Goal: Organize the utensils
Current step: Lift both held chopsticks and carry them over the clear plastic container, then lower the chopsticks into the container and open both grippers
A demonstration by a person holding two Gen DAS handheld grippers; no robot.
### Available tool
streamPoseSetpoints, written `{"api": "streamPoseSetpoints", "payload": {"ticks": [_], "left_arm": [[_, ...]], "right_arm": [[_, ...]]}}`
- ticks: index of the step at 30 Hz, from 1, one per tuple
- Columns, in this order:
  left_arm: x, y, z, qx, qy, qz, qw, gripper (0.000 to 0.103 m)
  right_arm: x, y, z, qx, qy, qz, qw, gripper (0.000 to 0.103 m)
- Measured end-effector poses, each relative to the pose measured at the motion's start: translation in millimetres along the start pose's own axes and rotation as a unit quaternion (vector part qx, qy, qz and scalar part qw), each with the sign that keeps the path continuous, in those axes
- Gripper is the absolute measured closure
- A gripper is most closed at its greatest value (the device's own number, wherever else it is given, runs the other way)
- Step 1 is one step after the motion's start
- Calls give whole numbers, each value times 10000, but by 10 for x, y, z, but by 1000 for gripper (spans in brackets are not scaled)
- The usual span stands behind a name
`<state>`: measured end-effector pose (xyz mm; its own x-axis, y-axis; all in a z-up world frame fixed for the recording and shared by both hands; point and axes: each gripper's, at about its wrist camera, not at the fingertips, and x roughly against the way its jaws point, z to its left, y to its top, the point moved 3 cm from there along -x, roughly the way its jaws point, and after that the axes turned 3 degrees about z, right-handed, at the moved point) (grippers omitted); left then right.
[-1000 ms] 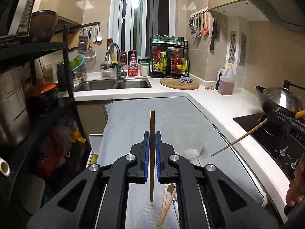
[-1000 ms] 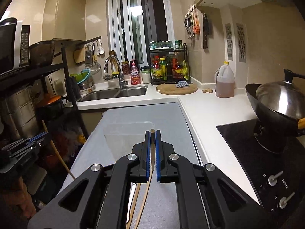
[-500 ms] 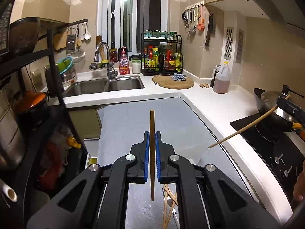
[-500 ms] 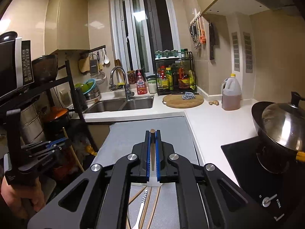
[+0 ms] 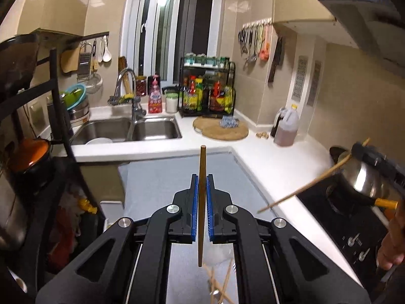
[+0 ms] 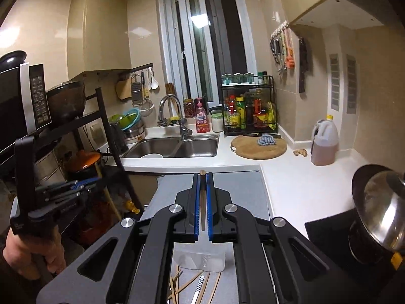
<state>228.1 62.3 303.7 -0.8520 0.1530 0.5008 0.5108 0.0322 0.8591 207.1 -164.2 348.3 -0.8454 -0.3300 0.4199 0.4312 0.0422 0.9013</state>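
Observation:
My left gripper (image 5: 202,178) is shut on a dark brown chopstick (image 5: 201,167), which stands upright between the blue pads, high above the grey mat (image 5: 162,185). My right gripper (image 6: 202,177) is shut on a paler chopstick (image 6: 202,210) that points forward along the fingers. In the left wrist view the right gripper (image 5: 372,155) hangs over the stove side, its chopstick (image 5: 303,190) slanting down to the left. Loose chopsticks (image 6: 187,287) lie on the mat below, next to a clear plastic container (image 6: 202,258). In the right wrist view a hand (image 6: 30,250) holds the left gripper (image 6: 76,186) at the left.
A double sink (image 6: 174,147) and a round wooden board (image 6: 258,147) sit at the back of the white counter. An oil jug (image 6: 325,141), a lidded wok (image 6: 379,202) and the black stove (image 5: 349,217) fill the right. A black shelf rack (image 6: 106,131) with a microwave stands left.
Both grippers have risen with their chopsticks still clamped. The mat, the loose chopsticks and the container have dropped lower in both views.

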Motion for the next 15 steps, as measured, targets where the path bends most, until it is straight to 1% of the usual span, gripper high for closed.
{"api": "streamPoseSetpoints", "payload": {"ticks": [3, 5, 10, 12, 15], "left_arm": [[-104, 160, -55, 129, -209, -164, 9996, 97], [-201, 172, -113, 115, -246, -208, 9994, 97], [-634, 16, -179, 165, -293, 85, 9994, 97], [-761, -64, -157, 191, -294, 213, 9992, 97], [-935, -208, -126, 205, -273, 420, 9985, 97]], "right_arm": [[-50, 10, 56, 172, -24, 124, 9998, 98], [-125, -33, 67, 223, -36, 251, 9994, 98], [-418, -199, 6, 213, -73, 627, 9978, 98], [-552, -274, -14, 187, -20, 803, 9966, 98], [-778, -422, -47, 207, -69, 1083, 9939, 98]]}}
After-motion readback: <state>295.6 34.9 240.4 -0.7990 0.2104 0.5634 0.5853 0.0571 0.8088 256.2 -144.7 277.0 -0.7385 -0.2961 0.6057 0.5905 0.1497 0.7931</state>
